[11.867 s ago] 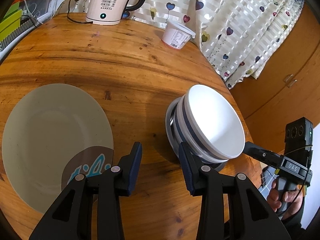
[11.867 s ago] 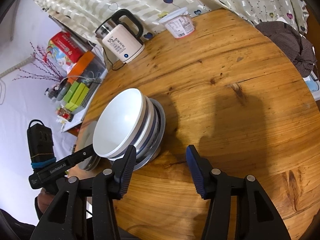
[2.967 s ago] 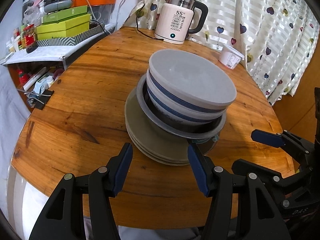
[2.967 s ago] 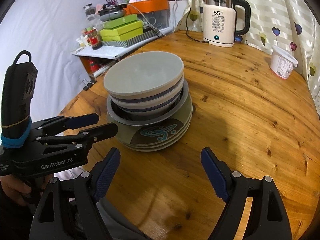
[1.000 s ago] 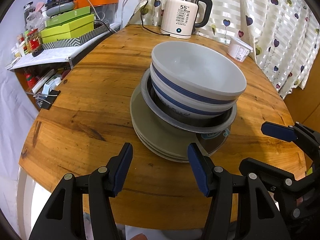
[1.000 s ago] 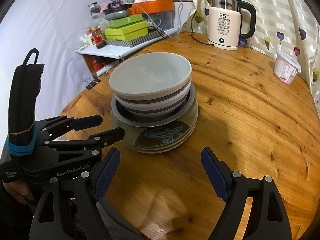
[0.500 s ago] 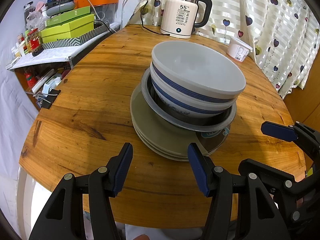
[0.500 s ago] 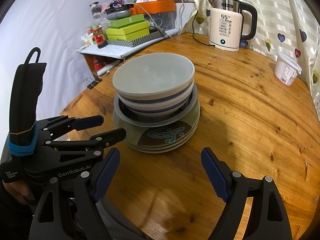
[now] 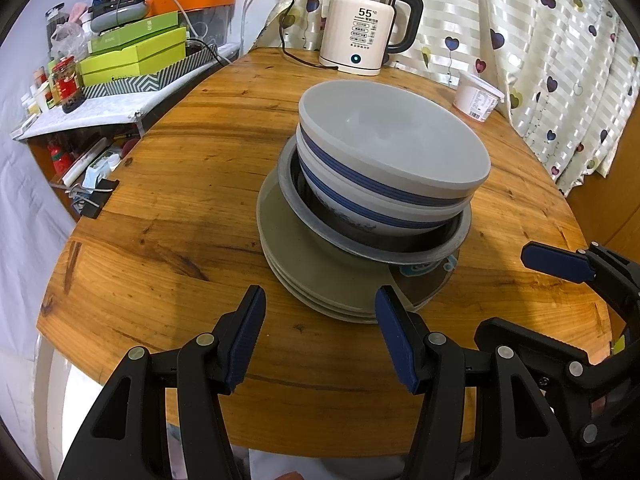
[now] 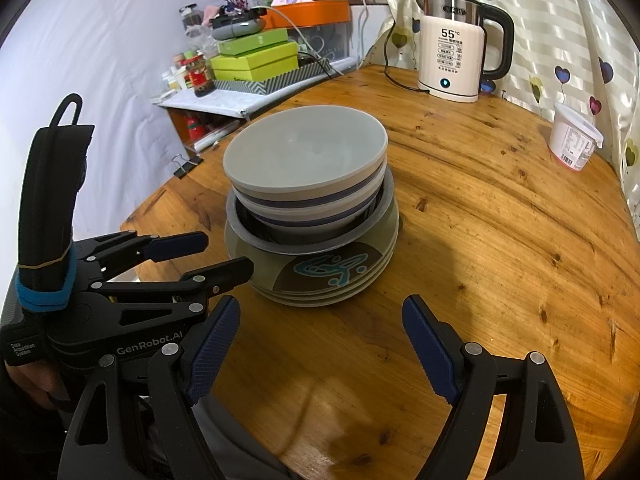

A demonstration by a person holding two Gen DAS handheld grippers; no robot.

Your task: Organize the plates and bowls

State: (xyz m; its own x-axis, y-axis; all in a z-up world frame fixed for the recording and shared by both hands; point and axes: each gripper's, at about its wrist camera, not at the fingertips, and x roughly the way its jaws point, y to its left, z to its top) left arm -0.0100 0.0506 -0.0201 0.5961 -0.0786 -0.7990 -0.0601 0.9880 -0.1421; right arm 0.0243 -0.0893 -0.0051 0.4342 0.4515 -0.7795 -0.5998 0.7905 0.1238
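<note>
**Bowls and plates stand in one stack as both grippers hang empty at the table's edge**

At nine o'clock in the left wrist view, a cluttered side shelf (image 9: 100, 116) carries green boxes (image 9: 136, 54) and small jars beside the round wooden table (image 9: 192, 184). At the middle of the table rises the stack: a pile of grey-green plates (image 9: 304, 268) at the bottom, a metal basin (image 9: 360, 246) sitting on them, and two white bowls with blue bands (image 9: 384, 160) nested in the basin, the upper one tilted slightly. The top plate's blue-and-brown pattern peeks out at the stack's five o'clock. At twelve o'clock, a cream electric kettle (image 9: 370, 40) stands by the heart-print curtain (image 9: 560, 40), and a white plastic tub (image 9: 476, 98) sits at two o'clock of the stack, well apart from it.

At six o'clock the left gripper (image 9: 320, 332) is spread wide with nothing between its blue pads; its right finger (image 9: 394, 332) overlaps the near rim of the plates in the picture, though whether it touches them cannot be told. At four o'clock the right gripper (image 9: 560, 264) juts in from the side.

In the right wrist view, the left gripper (image 10: 200, 254) lies at eight o'clock, its tips just beside the plate pile. The stack stands at centre, the kettle at one o'clock. At six o'clock the right gripper (image 10: 320, 332) gapes wider than the left, empty, short of the plates.
</note>
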